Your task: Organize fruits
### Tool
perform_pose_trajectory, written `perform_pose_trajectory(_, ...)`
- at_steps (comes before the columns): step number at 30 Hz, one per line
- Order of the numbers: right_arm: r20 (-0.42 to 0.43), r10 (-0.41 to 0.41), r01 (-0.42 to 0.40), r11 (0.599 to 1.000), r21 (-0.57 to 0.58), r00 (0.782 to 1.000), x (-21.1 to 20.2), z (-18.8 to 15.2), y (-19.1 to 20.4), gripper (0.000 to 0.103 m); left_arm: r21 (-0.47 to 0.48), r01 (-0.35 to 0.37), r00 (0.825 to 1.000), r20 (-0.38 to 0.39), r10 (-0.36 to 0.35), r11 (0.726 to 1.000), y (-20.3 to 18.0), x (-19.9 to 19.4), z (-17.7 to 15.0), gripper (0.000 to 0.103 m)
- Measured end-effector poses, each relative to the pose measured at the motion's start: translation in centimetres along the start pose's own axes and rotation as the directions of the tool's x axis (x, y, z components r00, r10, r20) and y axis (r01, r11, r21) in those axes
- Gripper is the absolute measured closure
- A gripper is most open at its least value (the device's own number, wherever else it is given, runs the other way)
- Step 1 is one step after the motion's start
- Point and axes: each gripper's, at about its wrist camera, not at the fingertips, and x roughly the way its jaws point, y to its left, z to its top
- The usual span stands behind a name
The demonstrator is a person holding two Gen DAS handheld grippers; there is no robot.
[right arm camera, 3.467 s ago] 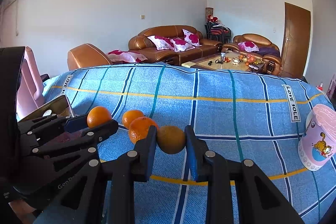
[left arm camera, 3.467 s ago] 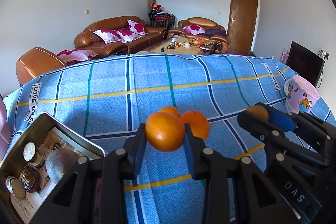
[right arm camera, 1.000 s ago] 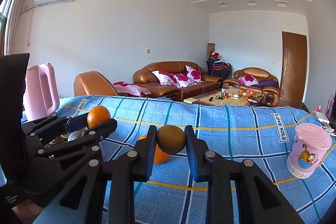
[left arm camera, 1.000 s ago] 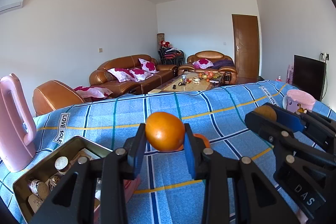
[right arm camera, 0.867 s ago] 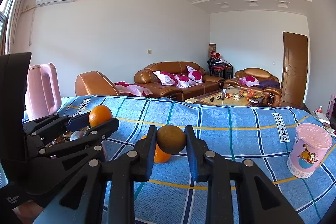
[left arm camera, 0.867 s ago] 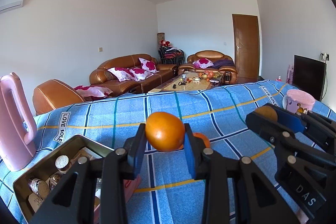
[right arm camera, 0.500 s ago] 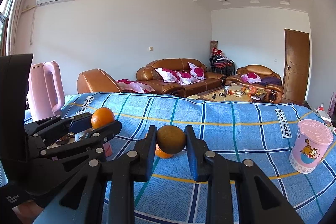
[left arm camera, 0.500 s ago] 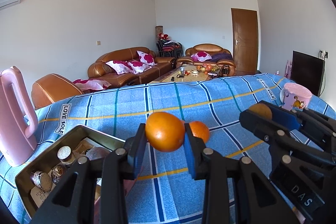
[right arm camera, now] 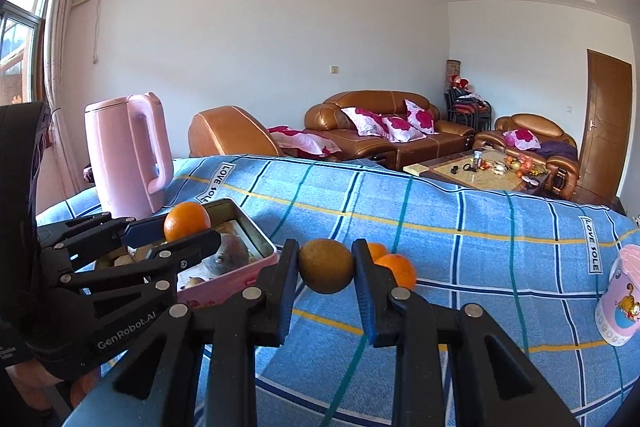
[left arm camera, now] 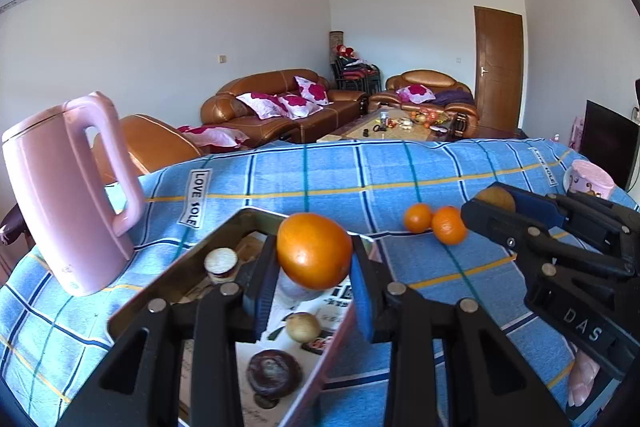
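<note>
In the left wrist view, the left gripper [left arm camera: 314,273] is clamped on a round bright orange fruit [left arm camera: 314,251]; the fruit hangs above the open rectangular metal tin with a pink outer wall [left arm camera: 168,277], which lies on the blue checked tablecloth [left arm camera: 360,171]; the tin already holds small round things, among them a dark brown one [left arm camera: 274,373] and a pale yellowish one [left arm camera: 304,326]; two more small oranges [left arm camera: 434,221] lie touching each other on the cloth, well apart from the tin; a tall pink plastic kettle [left arm camera: 68,195] stands just beside the tin's far left corner. I judge that the orange is near the right wall of the tin, so if the jaws let go here it may strike the rim and roll away over the cloth; it may also fall on the things inside and push them.

In the right wrist view, the right gripper [right arm camera: 326,277] is clamped on a dull brownish-green round fruit [right arm camera: 326,265]; it hangs over the cloth to the right of the tin, not above it. The two grippers are close to each other, so if both go to the tin at once their fingers may collide and one fruit may slip out; the round smooth peel gives little hold. A pink cartoon cup [right arm camera: 618,301] stands far on the right edge; a wide swing of the right gripper could knock it.
</note>
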Motion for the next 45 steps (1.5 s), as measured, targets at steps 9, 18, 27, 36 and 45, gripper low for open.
perform_pose_trajectory(9, -0.082, 0.123, -0.127, 0.991, -0.046, 0.989, 3.7, 0.7, 5.2, 0.074, -0.078, -0.116, 0.987, -0.122, 0.106, 0.990, 6.8, 0.8, -1.8, 0.068)
perform_pose_trajectory(18, -0.173, 0.183, -0.200, 0.976, -0.089, 0.968, 6.9, -0.1, 9.2, 0.074, -0.120, -0.146, 0.976, -0.181, 0.123, 0.982, 8.7, 1.4, -3.6, 0.068)
perform_pose_trajectory(27, -0.229, 0.211, -0.237, 0.967, -0.093, 0.950, 8.2, -0.6, 10.1, 0.074, -0.137, -0.178, 0.966, -0.212, 0.147, 0.974, 9.1, 1.8, -4.2, 0.057)
perform_pose_trajectory(36, -0.195, 0.201, -0.223, 0.970, -0.098, 0.960, 7.1, -0.2, 8.7, 0.046, -0.149, -0.187, 0.968, -0.197, 0.156, 0.971, 8.7, 0.8, -3.7, 0.038)
perform_pose_trajectory(45, -0.201, -0.108, 0.072, 0.981, -0.178, 0.974, 8.2, 0.2, 1.0, 0.044, -0.169, -0.162, 0.974, -0.184, 0.131, 0.972, 7.5, 0.9, -1.9, 0.028)
